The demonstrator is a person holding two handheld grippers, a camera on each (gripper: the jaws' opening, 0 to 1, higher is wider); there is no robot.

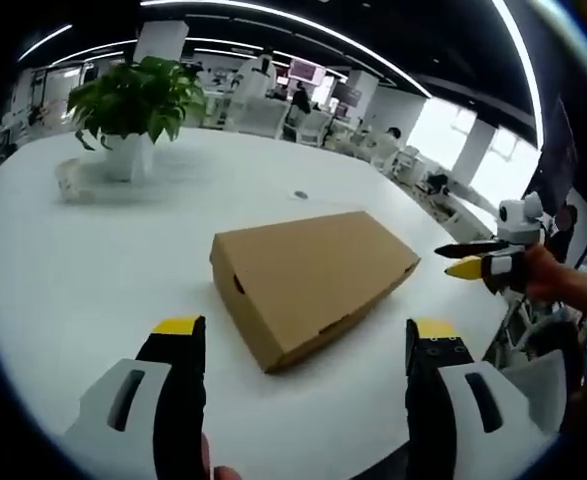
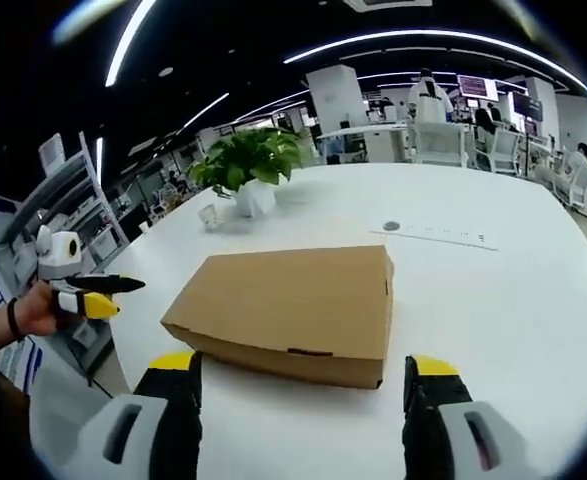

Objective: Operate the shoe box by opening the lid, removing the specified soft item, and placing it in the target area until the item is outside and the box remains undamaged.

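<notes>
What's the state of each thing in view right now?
box: lid closed, flat on the table
left gripper: open, holding nothing, short of the box
right gripper: open, holding nothing, short of the box
plant: upright in its white pot, beyond the box

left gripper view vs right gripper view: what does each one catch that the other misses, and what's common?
Left gripper view alone: the right gripper coming in from the right with a hand behind it, and a small pale object beside the plant pot.

Right gripper view alone: the left gripper at the left edge, grey shelving behind it, and a long strip on the table beyond the box.

Both: the closed cardboard shoe box on the white table, the potted plant, a round dark spot on the tabletop, and office desks behind.
</notes>
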